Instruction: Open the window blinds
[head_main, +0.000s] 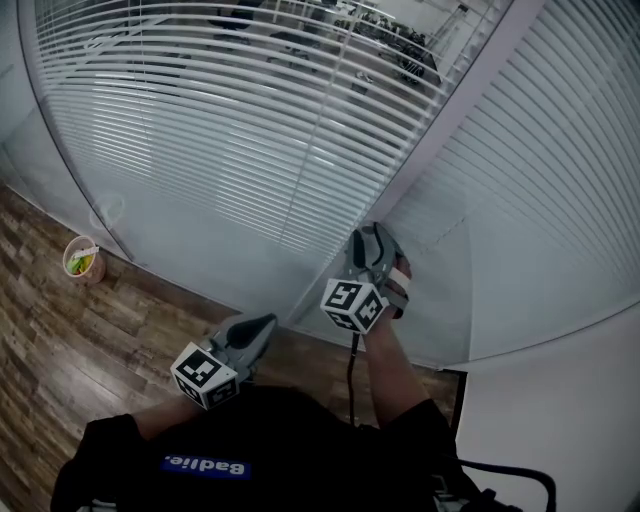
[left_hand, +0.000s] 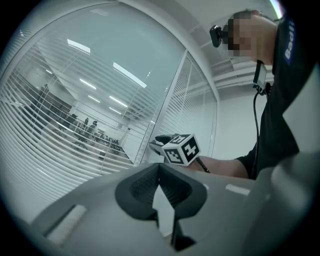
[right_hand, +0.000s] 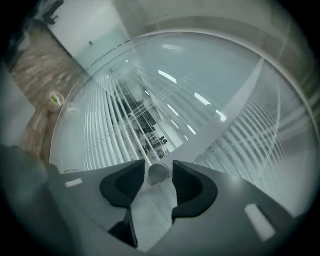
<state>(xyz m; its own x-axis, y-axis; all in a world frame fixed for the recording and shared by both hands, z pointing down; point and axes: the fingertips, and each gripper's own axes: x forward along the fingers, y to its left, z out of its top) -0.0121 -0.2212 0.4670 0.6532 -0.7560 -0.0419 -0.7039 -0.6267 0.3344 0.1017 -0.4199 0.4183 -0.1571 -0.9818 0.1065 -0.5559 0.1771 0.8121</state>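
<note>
The blinds (head_main: 250, 130) hung behind a glass wall (head_main: 215, 262), spread across the panes on either side of a pale post (head_main: 440, 130), well above the wooden floor (head_main: 60, 340). Their slats were lowered and partly tilted, so that a lit room could be made out through the gaps. The right claw (right_hand: 159, 166) was held up close to the glass just beside the post, pointed almost level at it. In the right gripper view its jaws were seen standing apart, with a small round knob (right_hand: 158, 173) set between their tips; only a thin gap was left on each side, and no pressing of the pads on it could be made out. The knob was judged to be the control by which the slats are tilted. That would explain why the claw was brought in square to the pane and centred on the knob: a twist could then be given about the claw's own line. The left claw (head_main: 265, 322) was kept low and back from the glass, near the person's body. Its jaws were closed together on nothing, presumably because only one claw was needed at so small a control. The task was judged unfinished.
</note>
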